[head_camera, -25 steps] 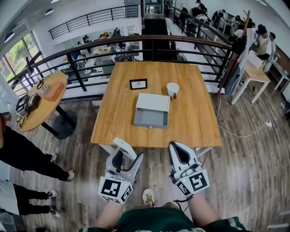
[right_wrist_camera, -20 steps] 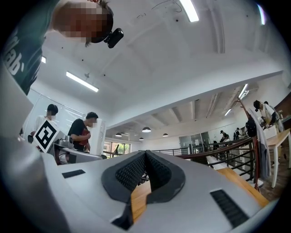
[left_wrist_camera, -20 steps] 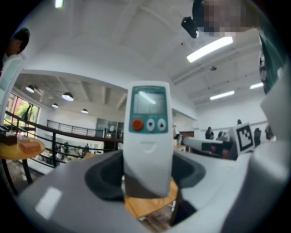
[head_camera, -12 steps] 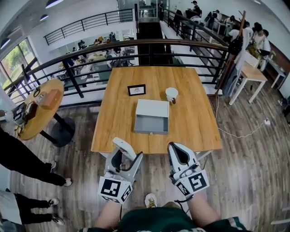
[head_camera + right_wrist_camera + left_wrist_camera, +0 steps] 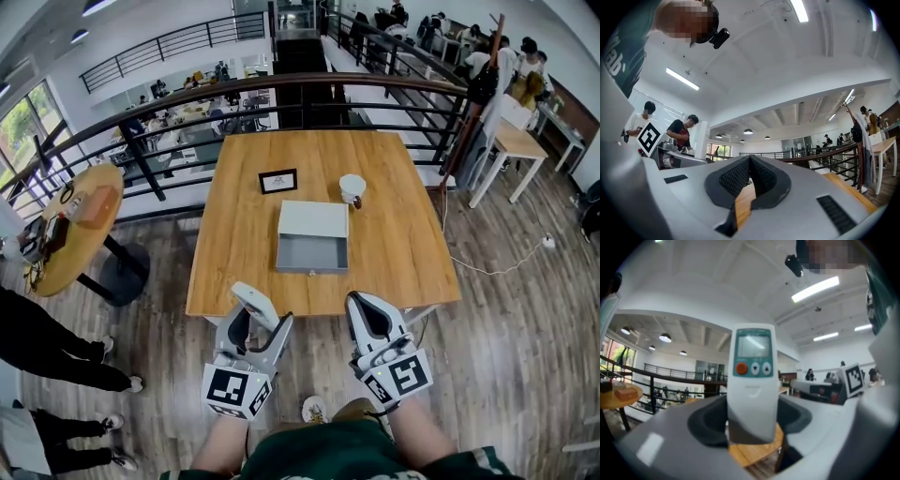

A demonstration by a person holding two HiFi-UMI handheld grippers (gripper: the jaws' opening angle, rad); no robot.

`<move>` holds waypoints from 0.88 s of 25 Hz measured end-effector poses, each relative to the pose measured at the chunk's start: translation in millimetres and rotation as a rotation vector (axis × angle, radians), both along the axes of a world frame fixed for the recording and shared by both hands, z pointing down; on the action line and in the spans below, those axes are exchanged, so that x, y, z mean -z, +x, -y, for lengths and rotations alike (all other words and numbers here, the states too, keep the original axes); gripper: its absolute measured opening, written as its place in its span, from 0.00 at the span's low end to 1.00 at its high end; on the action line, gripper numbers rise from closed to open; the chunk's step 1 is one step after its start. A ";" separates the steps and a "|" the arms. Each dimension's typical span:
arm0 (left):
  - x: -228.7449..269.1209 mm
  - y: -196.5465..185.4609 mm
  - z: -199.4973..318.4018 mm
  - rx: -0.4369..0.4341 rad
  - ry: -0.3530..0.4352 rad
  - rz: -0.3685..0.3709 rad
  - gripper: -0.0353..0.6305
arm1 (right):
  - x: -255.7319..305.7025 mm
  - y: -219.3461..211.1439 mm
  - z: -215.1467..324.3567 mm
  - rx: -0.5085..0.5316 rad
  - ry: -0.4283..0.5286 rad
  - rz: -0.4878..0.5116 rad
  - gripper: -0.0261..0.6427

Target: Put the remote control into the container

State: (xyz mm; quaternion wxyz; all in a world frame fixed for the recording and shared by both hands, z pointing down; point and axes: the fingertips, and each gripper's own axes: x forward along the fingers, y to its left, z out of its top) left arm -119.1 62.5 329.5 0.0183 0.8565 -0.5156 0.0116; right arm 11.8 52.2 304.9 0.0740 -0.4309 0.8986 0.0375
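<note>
The left tongs [image 5: 752,423] are clenched on the white, teal-faced remote control [image 5: 752,376], whose long axis stands upright along the jaws. The grey open-topped container [image 5: 312,267] sits on the wooden desk [image 5: 398,234], ahead and slightly right of them. The right tongs [image 5: 749,180] are pressed together, empty. In the head view the remote is probably lost against the white tongs.
</note>
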 end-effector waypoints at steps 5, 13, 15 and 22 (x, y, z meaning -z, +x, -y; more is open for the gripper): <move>-5.8 -4.9 -1.3 -0.006 -0.014 -0.001 0.48 | -3.2 -2.3 -2.0 -0.003 -0.007 0.000 0.06; -4.8 -5.7 6.7 -0.012 -0.012 -0.001 0.48 | -3.7 -5.6 5.7 0.000 0.001 -0.012 0.06; -6.8 -4.0 10.3 -0.017 -0.016 0.003 0.48 | -4.4 -5.0 10.5 -0.001 0.000 -0.011 0.06; -18.3 -10.9 32.2 -0.005 -0.037 0.012 0.48 | -11.7 -2.5 37.2 -0.026 -0.007 -0.007 0.06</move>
